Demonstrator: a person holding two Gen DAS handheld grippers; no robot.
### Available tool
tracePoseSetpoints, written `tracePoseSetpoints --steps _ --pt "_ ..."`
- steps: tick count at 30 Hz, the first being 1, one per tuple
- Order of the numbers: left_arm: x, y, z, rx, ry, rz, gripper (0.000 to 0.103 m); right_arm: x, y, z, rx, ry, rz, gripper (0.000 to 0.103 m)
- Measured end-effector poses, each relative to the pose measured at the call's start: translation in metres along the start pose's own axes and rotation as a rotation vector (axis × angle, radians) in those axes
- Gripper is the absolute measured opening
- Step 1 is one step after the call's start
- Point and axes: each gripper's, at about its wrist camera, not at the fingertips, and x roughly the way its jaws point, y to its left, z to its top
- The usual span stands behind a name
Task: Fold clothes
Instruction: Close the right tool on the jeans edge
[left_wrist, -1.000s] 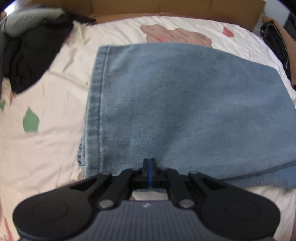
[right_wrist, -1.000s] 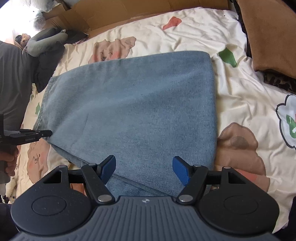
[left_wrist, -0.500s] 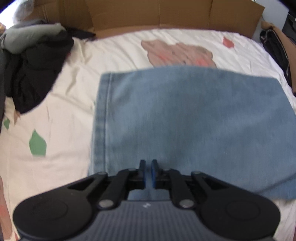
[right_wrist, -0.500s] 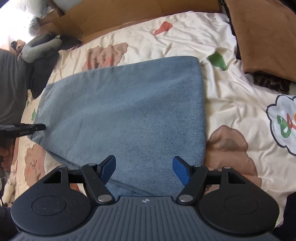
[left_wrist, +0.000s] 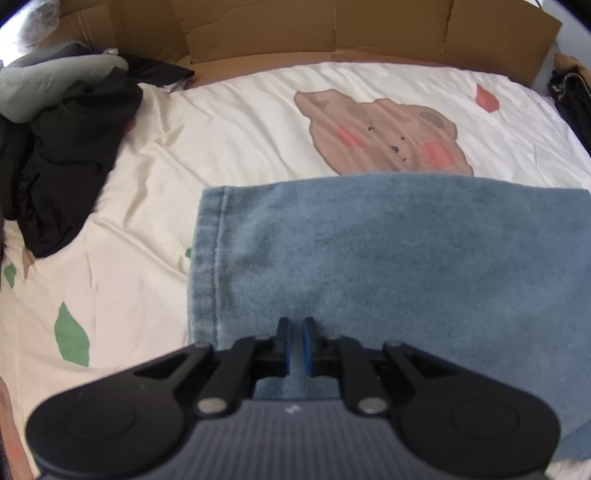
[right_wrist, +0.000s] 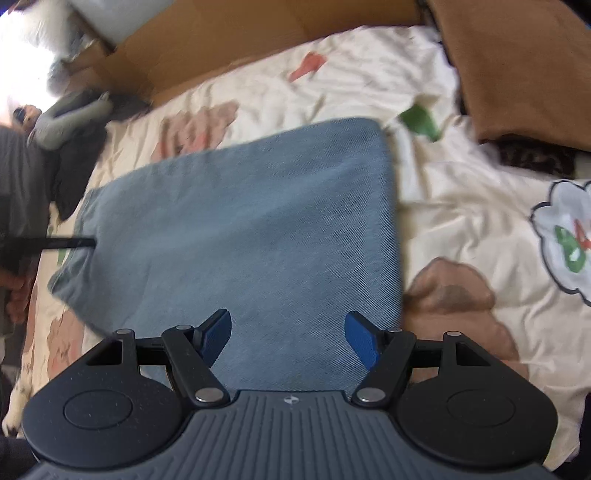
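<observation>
Left gripper (left_wrist: 295, 343) pinches the folded blue denim garment (left_wrist: 388, 258) near the bed's front edge — lift evenly; right gripper (right_wrist: 288, 338) hovers spread.

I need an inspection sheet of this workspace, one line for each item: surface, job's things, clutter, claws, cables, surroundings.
Surface: bedsheet, cream with cartoon prints, wrinkled.
Job's things: denim garment, folded flat on the sheet.
Clutter: dark and grey clothes pile at far left; brown fabric at far right.
Claws: left claw shut on the denim's near edge; right claw open above the denim.
Cables: nothing seen.
Surroundings: cardboard panels behind the bed.
</observation>
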Motion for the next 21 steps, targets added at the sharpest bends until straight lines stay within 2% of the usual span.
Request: tracePoseSetpoints --steps 3,15,21 --pt "-0.008 -0.002 -0.002 0.0 -0.009 -0.005 0.014 0.001 -0.014 0.0 0.039 -0.02 -0.01 0.074" --pt "-0.029 -0.017 -0.027 -0.02 -0.003 -0.019 0.017 0.006 -0.057 -0.011 0.093 -0.04 -0.025 0.074" --pt "-0.035 -0.025 -0.037 -0.009 0.01 -0.034 0.018 0.015 -0.075 -0.016 0.18 -0.027 0.026 0.074"
